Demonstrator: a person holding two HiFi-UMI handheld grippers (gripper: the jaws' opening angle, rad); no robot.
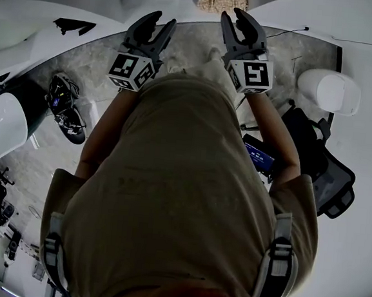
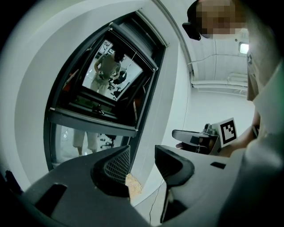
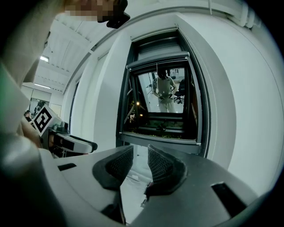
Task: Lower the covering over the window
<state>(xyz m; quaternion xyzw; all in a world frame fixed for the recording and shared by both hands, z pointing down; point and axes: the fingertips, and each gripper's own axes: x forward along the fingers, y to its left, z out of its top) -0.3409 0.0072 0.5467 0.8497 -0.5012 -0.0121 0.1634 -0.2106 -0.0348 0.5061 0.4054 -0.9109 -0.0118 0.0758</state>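
White walls and a pale floor surround me, and neither claw has reached anything yet. The right gripper (image 3: pixel 140 148) has its jaws partly apart with only bare floor showing between the pads. The left gripper (image 2: pixel 142 150) is spread a little wider and is just as empty. I hold both out in front of me, side by side, the left one to the left.

Beyond the right claw the window (image 3: pixel 164 102) stands straight ahead, higher than the jaws and well apart from them. From the left claw it sits up and off to the left. The covering (image 3: pixel 159 51) looks like a grey blind bunched at the far top of the dark frame, leaving most of the glass bare. A thin line seems to hang below its lower edge, possibly a pull cord, but it is too small for me to be sure.

I judge this to be the approach step, with the lowering not yet begun. Next I need to close the gap, raise one claw to that lower edge or cord, clamp on it and draw steadily downward.
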